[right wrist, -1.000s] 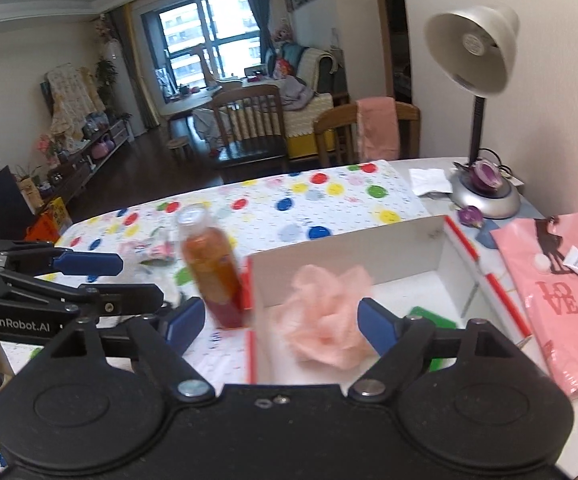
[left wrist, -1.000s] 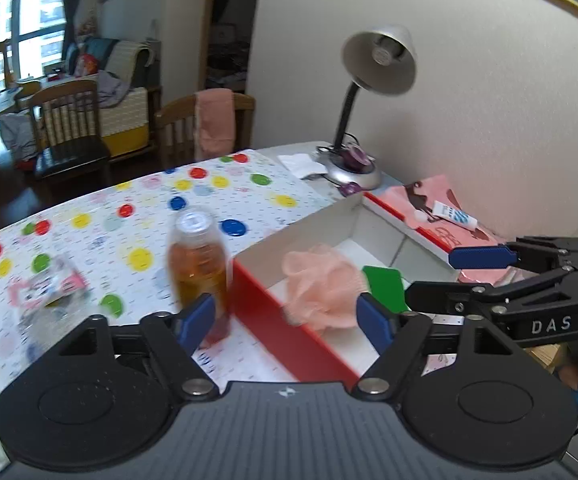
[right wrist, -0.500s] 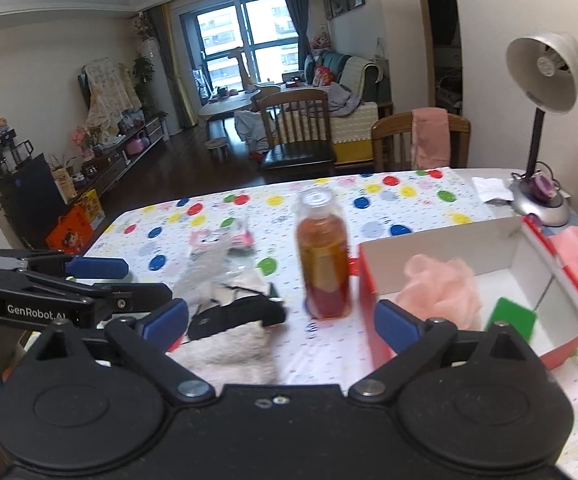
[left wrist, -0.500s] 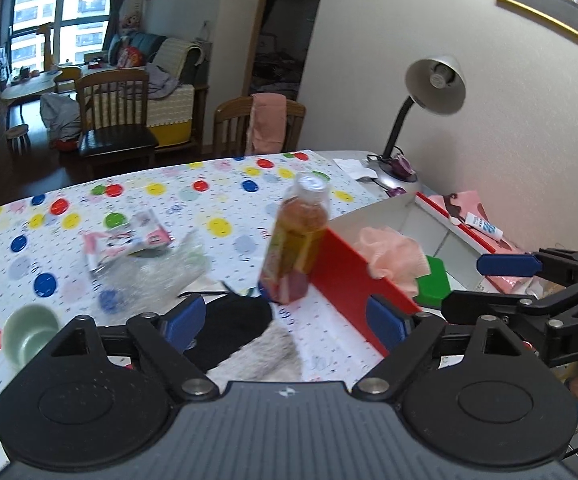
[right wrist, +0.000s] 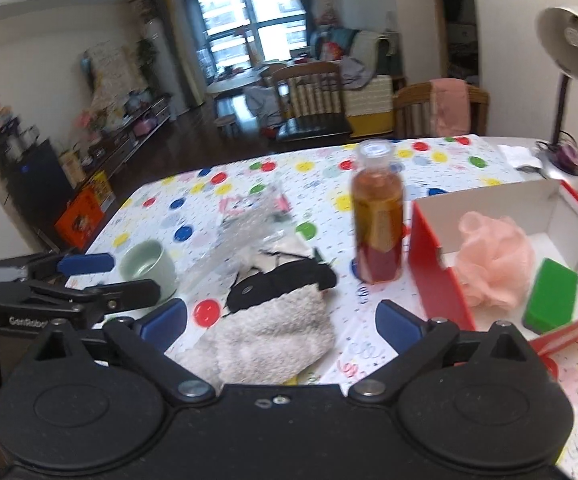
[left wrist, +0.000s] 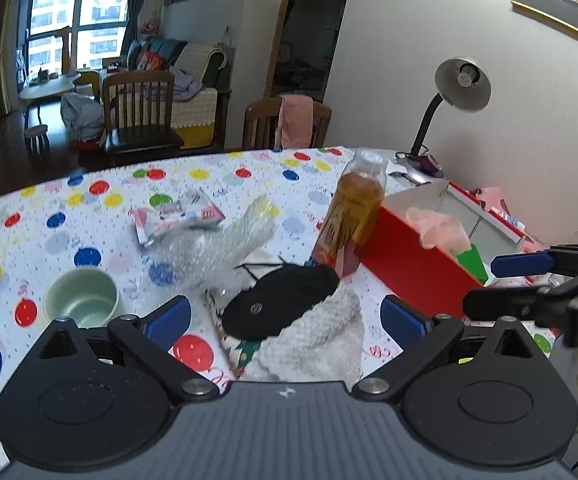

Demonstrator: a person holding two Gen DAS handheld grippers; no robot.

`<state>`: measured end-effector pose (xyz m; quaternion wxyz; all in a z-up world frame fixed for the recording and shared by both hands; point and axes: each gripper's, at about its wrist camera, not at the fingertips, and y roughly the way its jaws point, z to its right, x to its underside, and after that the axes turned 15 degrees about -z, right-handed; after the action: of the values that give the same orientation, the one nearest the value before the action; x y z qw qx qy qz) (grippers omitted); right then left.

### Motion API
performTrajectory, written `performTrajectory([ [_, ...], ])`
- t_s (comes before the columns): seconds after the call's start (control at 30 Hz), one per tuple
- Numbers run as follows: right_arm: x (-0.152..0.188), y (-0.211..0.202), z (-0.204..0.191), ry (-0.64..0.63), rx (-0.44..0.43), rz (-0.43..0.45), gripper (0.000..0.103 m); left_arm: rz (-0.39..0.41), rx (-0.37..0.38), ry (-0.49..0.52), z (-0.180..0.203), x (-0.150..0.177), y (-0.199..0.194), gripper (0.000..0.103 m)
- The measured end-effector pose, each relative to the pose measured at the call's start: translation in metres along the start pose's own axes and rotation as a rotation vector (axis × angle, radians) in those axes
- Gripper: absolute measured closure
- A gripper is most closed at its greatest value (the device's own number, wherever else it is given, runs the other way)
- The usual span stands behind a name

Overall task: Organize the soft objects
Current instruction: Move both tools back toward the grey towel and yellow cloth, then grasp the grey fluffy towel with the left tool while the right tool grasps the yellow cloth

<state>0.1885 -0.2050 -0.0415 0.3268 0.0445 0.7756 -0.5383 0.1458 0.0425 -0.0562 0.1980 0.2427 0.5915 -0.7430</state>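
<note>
I held both grippers wide and empty, the left gripper (left wrist: 285,318) having just opened further, over one grey towel (right wrist: 273,336) under one black pouch (right wrist: 285,284). One bottle (right wrist: 377,216) stood just beside; a careless reach could topple it. One pink pouf (right wrist: 493,260) and one green sponge (right wrist: 551,300) lay in the red box (right wrist: 437,280).

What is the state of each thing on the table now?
Left claw: open, holding nothing.
Right claw: open, holding nothing.
Bottle: upright, capped.
Red box: open, holding pink puff and green sponge.
Grey sock: lying flat.
Green cup: upright, looks empty.
Lamp: off.
</note>
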Motion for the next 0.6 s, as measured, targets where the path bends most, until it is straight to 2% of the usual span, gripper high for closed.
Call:
performTrajectory([
  [0.3, 0.023, 0.042, -0.019, -0.088, 0.034, -0.099, 0.003, -0.094, 0.02, -0.014, -0.01, 0.014, 0.036, 0.001],
  [0.47, 0.036, 0.063, -0.03, -0.158, 0.043, -0.119, 0.005, -0.166, 0.065, -0.009, -0.004, 0.019, 0.059, 0.001],
  [0.6, 0.044, 0.084, -0.032, -0.183, 0.057, -0.159, 0.011, -0.21, 0.066, -0.011, 0.0, 0.02, 0.075, 0.001],
])
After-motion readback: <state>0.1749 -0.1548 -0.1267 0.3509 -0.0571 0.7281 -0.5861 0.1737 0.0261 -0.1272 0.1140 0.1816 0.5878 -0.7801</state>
